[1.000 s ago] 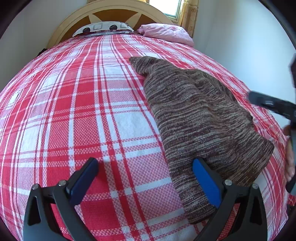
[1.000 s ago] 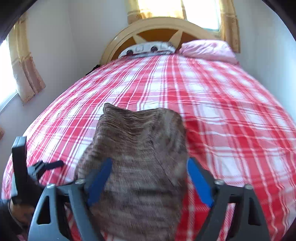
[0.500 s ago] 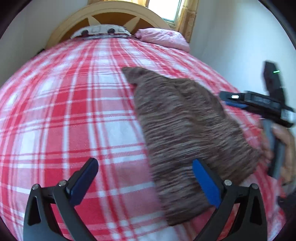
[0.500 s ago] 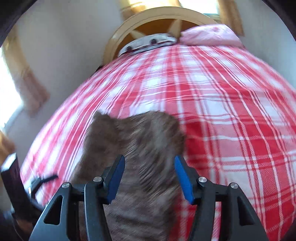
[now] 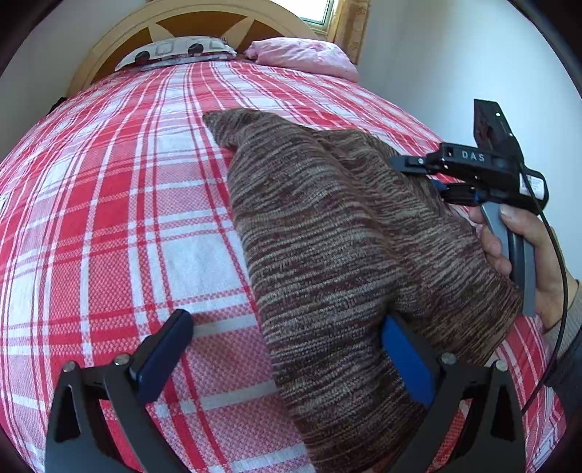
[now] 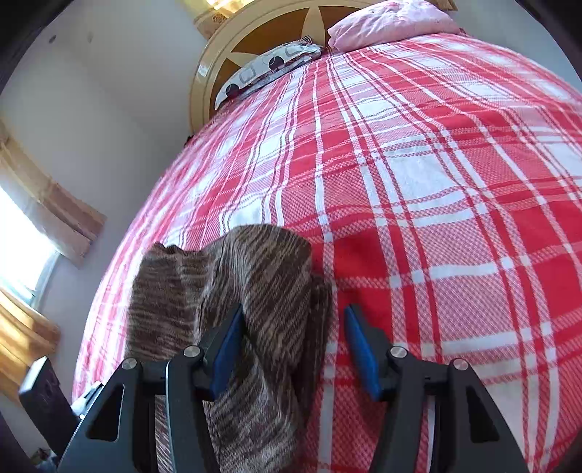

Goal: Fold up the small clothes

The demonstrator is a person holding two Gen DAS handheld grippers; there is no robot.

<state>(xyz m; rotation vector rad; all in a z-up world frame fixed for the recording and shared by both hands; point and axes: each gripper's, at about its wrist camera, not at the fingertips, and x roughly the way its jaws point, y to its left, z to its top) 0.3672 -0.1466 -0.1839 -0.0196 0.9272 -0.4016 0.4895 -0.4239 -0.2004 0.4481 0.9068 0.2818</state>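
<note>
A brown striped knit garment [image 5: 327,233] lies folded lengthwise on the red plaid bed [image 5: 120,203]. My left gripper [image 5: 287,354] hovers open at its near end. The cloth's left edge runs between the fingers, and the right pad [image 5: 403,358] sits against the knit. A hand holds my right gripper [image 5: 418,174] over the garment's right side. In the right wrist view the garment [image 6: 276,291] rises in a fold between the half-open jaws of the right gripper [image 6: 294,349]. The left pad [image 6: 227,349] touches the knit, and the right pad stands apart from it.
A wooden headboard [image 5: 203,14], a patterned pillow [image 5: 174,51] and a pink pillow [image 5: 302,54] are at the bed's far end. A white wall [image 5: 454,54] runs close along the bed's right side. Curtained windows [image 6: 22,233] are on the other wall.
The right gripper came in from the right edge, sank onto the garment's right side and rolled, and its jaws narrowed. The left gripper shifted slightly and stayed open.
</note>
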